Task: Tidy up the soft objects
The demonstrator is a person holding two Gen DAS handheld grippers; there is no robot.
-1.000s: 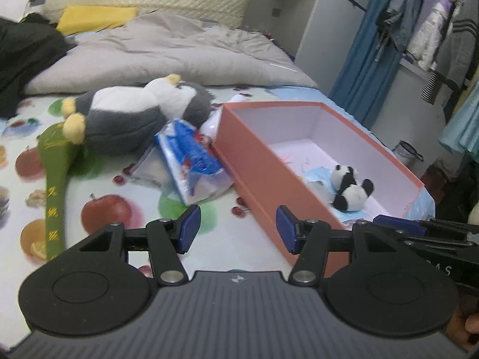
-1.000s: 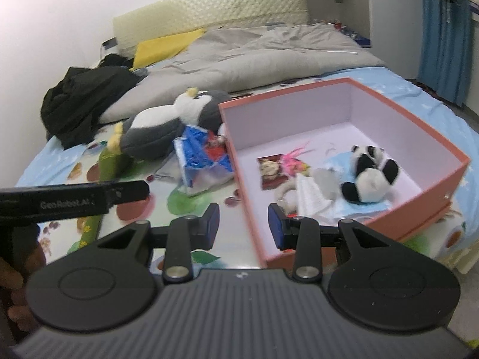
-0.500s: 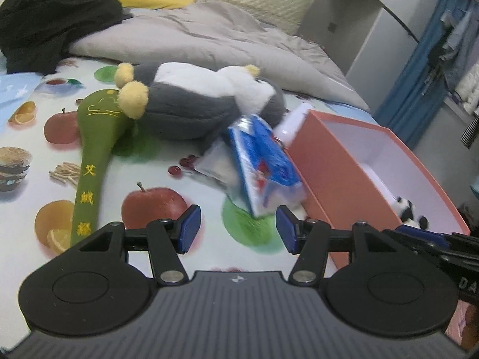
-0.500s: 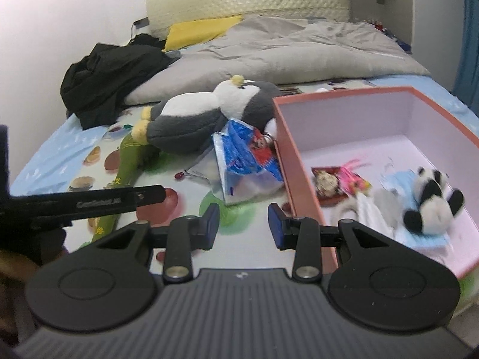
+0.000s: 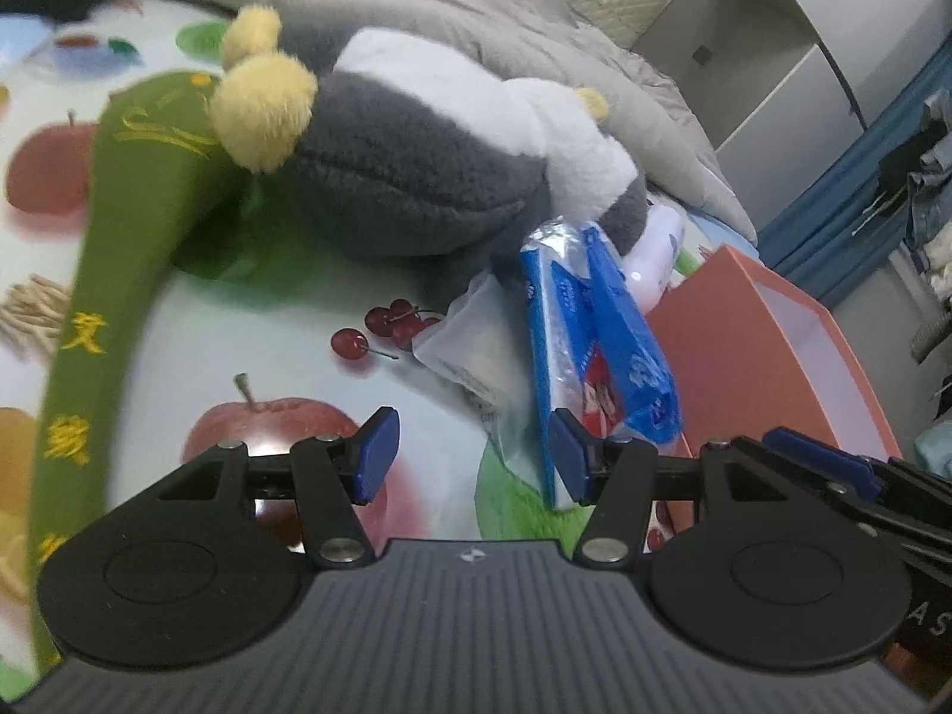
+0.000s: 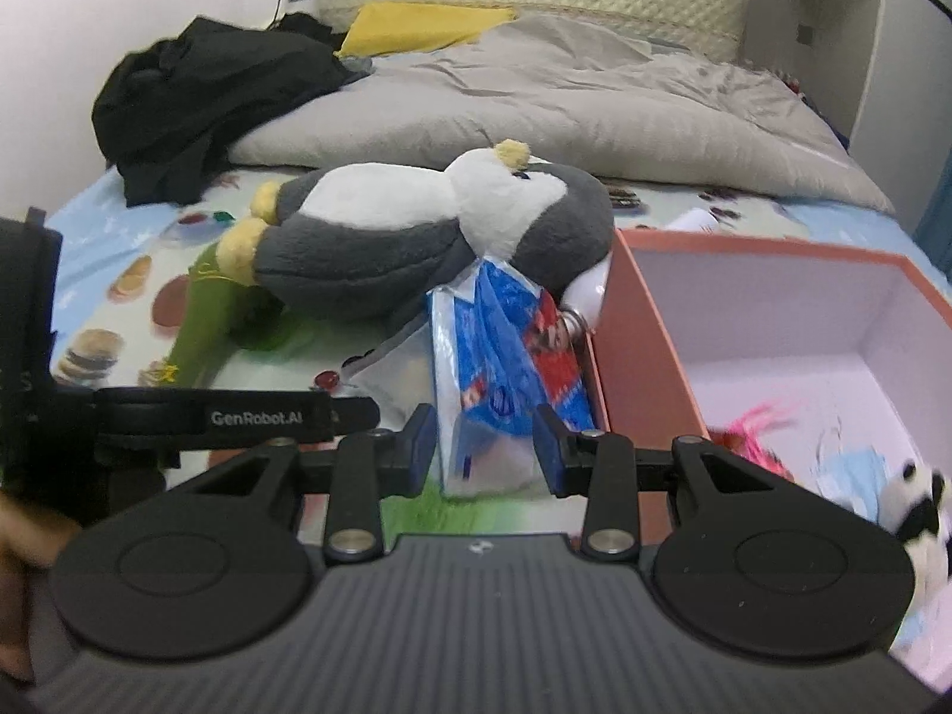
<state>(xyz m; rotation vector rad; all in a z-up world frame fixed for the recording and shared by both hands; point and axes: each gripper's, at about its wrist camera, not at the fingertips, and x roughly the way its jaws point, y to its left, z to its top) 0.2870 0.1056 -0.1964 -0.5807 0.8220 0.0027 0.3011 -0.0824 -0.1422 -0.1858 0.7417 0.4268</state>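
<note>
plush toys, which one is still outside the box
The big grey-and-white penguin plush, lying on its side on the fruit-print sheet left of the orange box. The small panda plush is already inside that box.

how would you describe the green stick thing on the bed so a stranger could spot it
On the fruit-print bedsheet, look left of the orange box, past the grey and white penguin plush. Under its yellow feet lies the long green fabric mallet, alone in bearing yellow embroidered characters.

Penguin (image 6: 416, 232) seemingly touches packet (image 6: 506, 357).
</note>
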